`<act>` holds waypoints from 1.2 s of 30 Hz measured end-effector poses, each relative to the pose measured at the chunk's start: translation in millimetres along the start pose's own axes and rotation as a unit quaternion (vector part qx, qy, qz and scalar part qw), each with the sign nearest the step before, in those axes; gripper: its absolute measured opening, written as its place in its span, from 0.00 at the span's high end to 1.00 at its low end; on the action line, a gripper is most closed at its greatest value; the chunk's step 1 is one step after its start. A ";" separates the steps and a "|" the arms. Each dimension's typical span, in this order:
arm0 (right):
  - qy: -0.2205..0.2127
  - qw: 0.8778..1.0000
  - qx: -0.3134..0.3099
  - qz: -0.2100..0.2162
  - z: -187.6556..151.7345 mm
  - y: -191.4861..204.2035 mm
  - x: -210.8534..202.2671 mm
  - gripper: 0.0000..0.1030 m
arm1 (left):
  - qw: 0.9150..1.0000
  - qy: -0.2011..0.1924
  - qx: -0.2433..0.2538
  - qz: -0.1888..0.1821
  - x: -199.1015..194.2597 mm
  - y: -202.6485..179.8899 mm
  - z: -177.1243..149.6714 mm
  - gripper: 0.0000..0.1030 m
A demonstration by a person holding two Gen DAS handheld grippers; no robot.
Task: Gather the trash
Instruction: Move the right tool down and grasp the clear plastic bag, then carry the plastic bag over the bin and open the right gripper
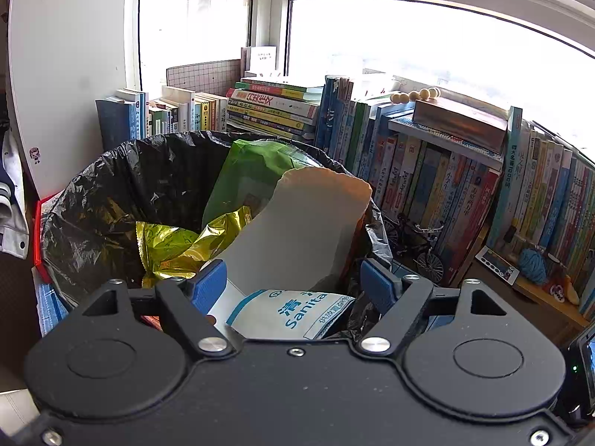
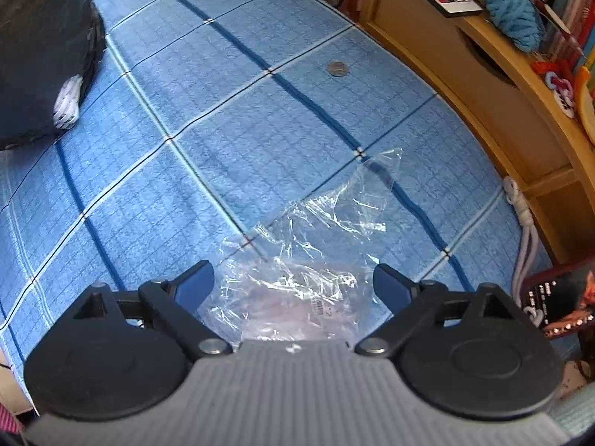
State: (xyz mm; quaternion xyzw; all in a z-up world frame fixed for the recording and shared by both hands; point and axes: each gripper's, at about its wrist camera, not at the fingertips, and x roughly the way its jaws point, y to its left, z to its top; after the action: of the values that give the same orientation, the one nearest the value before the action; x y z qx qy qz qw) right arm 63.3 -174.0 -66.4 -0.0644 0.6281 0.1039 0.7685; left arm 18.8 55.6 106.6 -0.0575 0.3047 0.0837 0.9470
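The right gripper [image 2: 293,278] hangs over a crumpled clear plastic wrapper [image 2: 297,260] lying on the blue checked cloth [image 2: 148,148], its jaws wide apart on either side of the near end, touching nothing I can see. To take it well, press down until both pads bracket the bunched, thicker part, then close firmly, since thin film slips. The left gripper [image 1: 293,282] waits with jaws apart above the black-lined bin [image 1: 93,200], which sits to the left. I count one wrapper still out, one coin [image 2: 337,68] far beyond it, and at least four pieces already binned.
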 end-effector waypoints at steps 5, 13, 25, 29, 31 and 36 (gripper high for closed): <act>0.001 1.000 -0.011 0.023 0.6 8.4 -0.2 0.15 | 1.000 -0.003 0.003 -0.001 -1.4 0.0 -0.9 0.24; -0.007 0.998 -0.041 0.045 8.5 26.7 -6.7 0.17 | 1.000 -0.009 0.004 -0.002 -4.7 0.6 -2.7 0.24; -0.063 0.995 -0.045 0.066 39.0 37.0 -30.2 0.20 | 1.000 0.002 -0.001 0.005 -0.1 6.7 -2.7 0.24; -0.119 0.989 -0.036 0.084 64.9 37.0 -63.8 0.20 | 1.000 0.006 -0.006 0.002 0.2 9.6 -2.0 0.24; -0.157 0.983 -0.027 0.094 81.2 36.3 -86.5 0.20 | 1.000 0.006 -0.005 0.001 -0.8 10.5 -2.1 0.24; -0.283 0.951 -0.007 0.121 117.4 30.9 -165.8 0.20 | 1.000 0.005 -0.008 0.000 -3.0 12.7 -1.6 0.24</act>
State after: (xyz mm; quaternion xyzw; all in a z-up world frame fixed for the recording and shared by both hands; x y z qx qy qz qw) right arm 136.2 -130.1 120.6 0.0381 0.3870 0.2146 0.8960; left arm 13.1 67.4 106.3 -0.0655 0.3090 0.0854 0.9450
